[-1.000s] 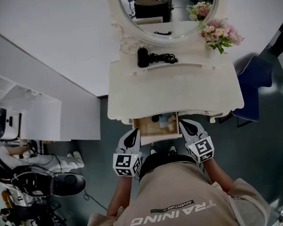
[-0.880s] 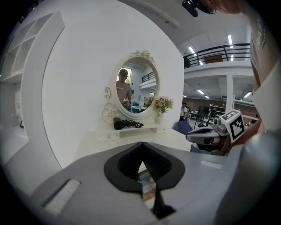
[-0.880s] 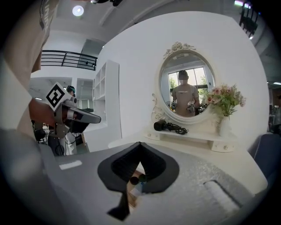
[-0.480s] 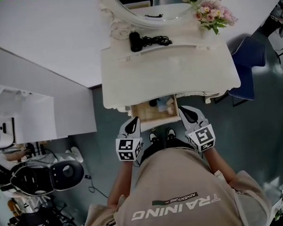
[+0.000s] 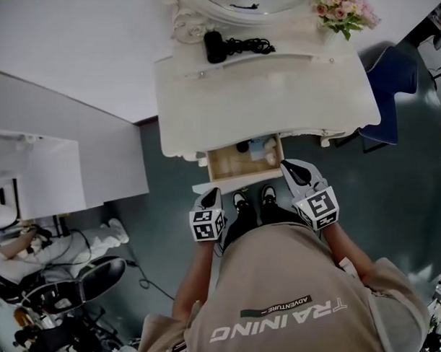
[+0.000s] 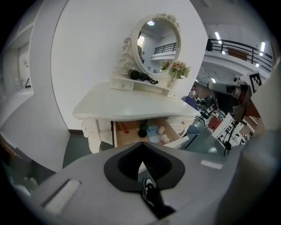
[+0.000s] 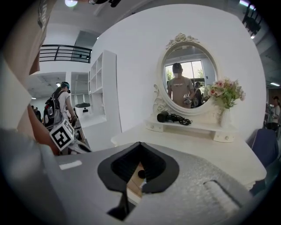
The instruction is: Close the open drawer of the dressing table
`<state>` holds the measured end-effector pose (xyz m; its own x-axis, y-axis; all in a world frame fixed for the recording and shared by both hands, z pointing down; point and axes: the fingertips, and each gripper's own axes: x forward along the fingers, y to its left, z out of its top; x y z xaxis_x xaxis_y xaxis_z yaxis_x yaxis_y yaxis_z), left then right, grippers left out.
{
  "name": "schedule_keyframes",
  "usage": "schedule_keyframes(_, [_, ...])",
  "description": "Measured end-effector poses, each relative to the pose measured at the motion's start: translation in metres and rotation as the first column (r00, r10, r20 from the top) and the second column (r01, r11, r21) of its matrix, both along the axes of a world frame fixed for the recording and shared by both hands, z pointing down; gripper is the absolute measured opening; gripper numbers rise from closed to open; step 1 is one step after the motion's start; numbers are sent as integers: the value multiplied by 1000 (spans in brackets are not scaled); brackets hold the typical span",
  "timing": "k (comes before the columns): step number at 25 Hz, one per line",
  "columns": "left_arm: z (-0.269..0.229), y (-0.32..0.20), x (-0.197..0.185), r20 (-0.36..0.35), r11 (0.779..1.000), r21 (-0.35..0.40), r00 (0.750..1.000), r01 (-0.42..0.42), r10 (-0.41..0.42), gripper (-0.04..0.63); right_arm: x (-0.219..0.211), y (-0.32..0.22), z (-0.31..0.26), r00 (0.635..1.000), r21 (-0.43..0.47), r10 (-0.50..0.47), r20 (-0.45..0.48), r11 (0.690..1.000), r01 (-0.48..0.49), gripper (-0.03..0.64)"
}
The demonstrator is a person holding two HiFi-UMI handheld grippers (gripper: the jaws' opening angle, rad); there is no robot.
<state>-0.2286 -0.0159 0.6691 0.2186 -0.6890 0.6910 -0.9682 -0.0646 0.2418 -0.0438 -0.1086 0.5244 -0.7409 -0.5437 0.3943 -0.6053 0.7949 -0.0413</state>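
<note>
The white dressing table (image 5: 268,98) (image 6: 127,103) stands ahead of me. Its centre drawer (image 5: 243,165) (image 6: 142,132) is pulled open, with a black ball, a light blue item and other small things inside. In the head view my left gripper (image 5: 210,195) is shut and empty, a little short of the drawer's front left corner. The right gripper (image 5: 288,165) is also shut and empty, beside the drawer's front right corner. In the gripper views the left gripper's (image 6: 140,144) tips meet below the drawer. The right gripper (image 7: 139,144) shows a slice of the drawer through its lower gap.
A black hair dryer with cord (image 5: 230,45) lies on the table's back shelf, with pink flowers (image 5: 342,8) on the right. A blue chair (image 5: 394,93) stands right of the table, a white partition (image 5: 61,170) to the left. A person (image 5: 35,243) sits lower left.
The left gripper has dropped back from the drawer's left side toward my body. The right gripper stays at the drawer's right corner. The drawer is still open.
</note>
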Motion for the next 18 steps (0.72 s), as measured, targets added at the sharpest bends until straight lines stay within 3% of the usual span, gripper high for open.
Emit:
schedule_keyframes(5, [47,23,7,-22,992,-125,999,23,-26,18,-7,6,4,998,-7,-53,-22,999,53,2])
schedule_keyframes(9, [69,38,6,-51,976,-210,997,53,-66,18,0,1,1,999,-1,-38,-32,999,38,2])
schedule_keyframes(18, [106,42,2,-46,956,-293,998,29,-44,18,12,3,6,998,-27,-28,-52,999,27,2])
